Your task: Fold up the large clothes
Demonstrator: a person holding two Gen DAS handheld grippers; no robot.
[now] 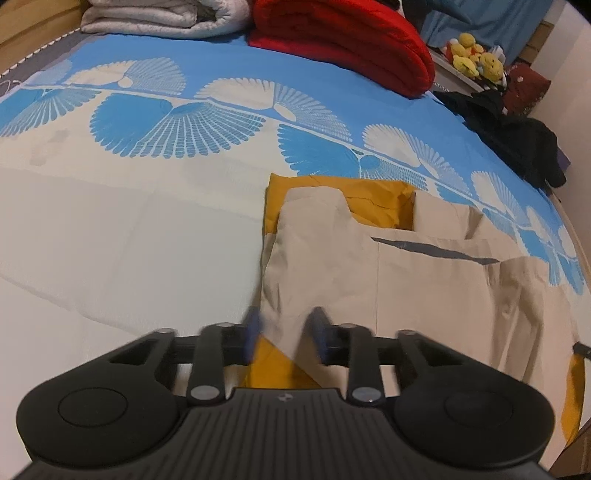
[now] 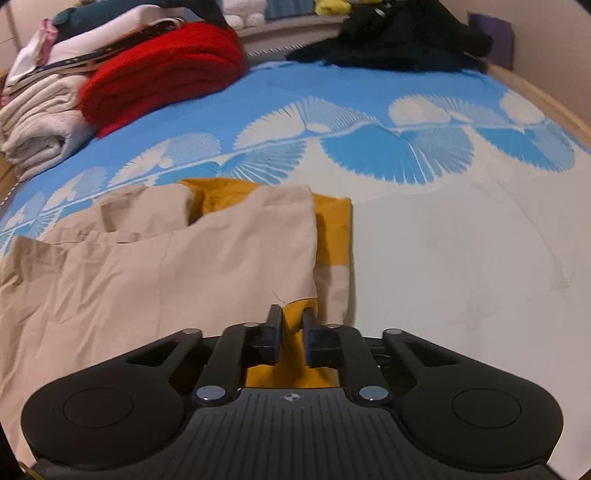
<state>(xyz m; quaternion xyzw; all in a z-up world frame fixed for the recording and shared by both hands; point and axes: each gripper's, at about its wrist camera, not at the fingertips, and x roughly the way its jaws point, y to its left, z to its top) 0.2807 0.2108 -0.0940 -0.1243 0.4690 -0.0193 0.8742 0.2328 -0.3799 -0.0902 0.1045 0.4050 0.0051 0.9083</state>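
A bed sheet point(image 1: 110, 229), blue toward the far side with white fan-shaped prints and plain white nearer, covers the bed and fills most of both views. On it lies the beige garment point(image 1: 424, 280) with a mustard-yellow lining, partly folded; it sits at the near edge of the bed, on the right side of the left wrist view and the left side of the right wrist view, with the yellow showing at its far end and its near hem. At the far side of the bed a folded red blanket point(image 1: 343, 40) rests beside a pile of folded pale bedding point(image 1: 155, 16), and a heap of dark clothes point(image 2: 391, 40) lies toward the far corner (some yellow plush toys point(image 1: 472, 55) sit behind it). The left gripper point(image 1: 286, 330) is at the garment's near corner, its blurred jaws partly closed with beige cloth between them; whether the pads actually press the cloth I cannot tell. The right gripper point(image 2: 292, 325) has its jaws drawn narrow around a fold of the yellow lining at the other near corner, pinching it.
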